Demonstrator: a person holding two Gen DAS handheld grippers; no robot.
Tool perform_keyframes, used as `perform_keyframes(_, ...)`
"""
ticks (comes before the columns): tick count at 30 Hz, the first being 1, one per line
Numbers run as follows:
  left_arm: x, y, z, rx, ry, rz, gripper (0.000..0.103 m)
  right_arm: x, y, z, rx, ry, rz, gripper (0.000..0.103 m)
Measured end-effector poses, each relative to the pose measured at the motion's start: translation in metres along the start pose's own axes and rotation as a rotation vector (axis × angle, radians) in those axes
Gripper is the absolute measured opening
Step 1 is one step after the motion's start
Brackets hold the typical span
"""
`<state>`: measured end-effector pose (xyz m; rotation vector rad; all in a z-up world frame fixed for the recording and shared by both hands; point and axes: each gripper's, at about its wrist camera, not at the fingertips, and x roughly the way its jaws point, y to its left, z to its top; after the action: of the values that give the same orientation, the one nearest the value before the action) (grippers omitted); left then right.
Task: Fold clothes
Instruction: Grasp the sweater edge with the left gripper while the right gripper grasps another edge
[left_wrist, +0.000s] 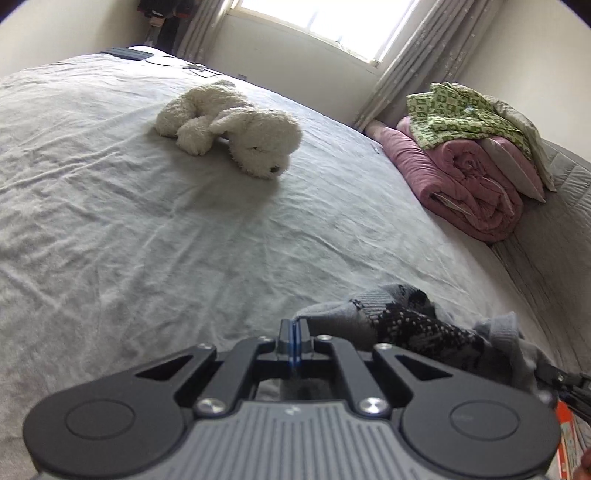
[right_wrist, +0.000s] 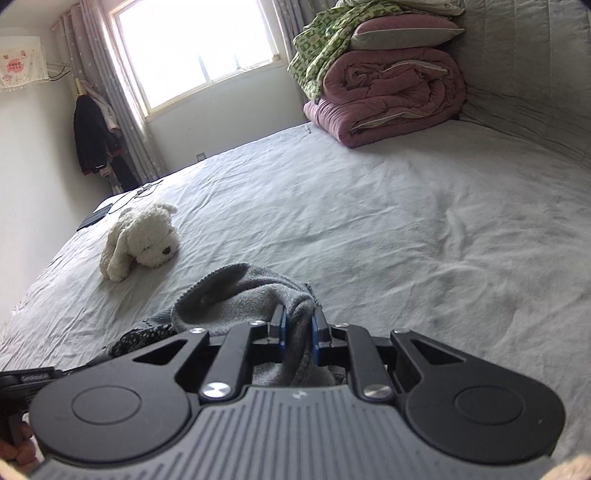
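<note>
A grey knit sweater (left_wrist: 406, 321) with a black-and-white patterned band hangs bunched low over the bed, stretched between both grippers. My left gripper (left_wrist: 294, 330) has its blue pads pressed together, and a grey corner of the sweater runs right up to its tips. More grey fabric shows under its linkage. In the right wrist view the sweater (right_wrist: 236, 295) bulges ahead of my right gripper (right_wrist: 298, 326), which is shut on a thick fold of grey knit between its blue pads. The patterned part trails off to the left.
The bed's wrinkled pale grey sheet (right_wrist: 406, 221) stretches ahead. A white plush dog (left_wrist: 236, 125) lies mid-bed. A folded pink quilt (right_wrist: 391, 96) with a green patterned blanket and a pillow is stacked by the headboard. A window and curtains stand behind, with dark clothes hanging in the corner.
</note>
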<state>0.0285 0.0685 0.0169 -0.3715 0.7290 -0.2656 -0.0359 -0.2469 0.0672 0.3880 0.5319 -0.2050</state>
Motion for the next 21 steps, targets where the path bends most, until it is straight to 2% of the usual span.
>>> perform_keyframes(7,-0.032,-0.030,-0.020,0.062,0.043,-0.145,0.001,-0.005,-0.020,0.009,0.043,-0.032,-0.055,0.015)
perform_keyframes(21,-0.084,-0.086,-0.066,0.186,0.168,-0.261,0.000,-0.027,-0.045,0.001,0.045,0.012,-0.055,0.015)
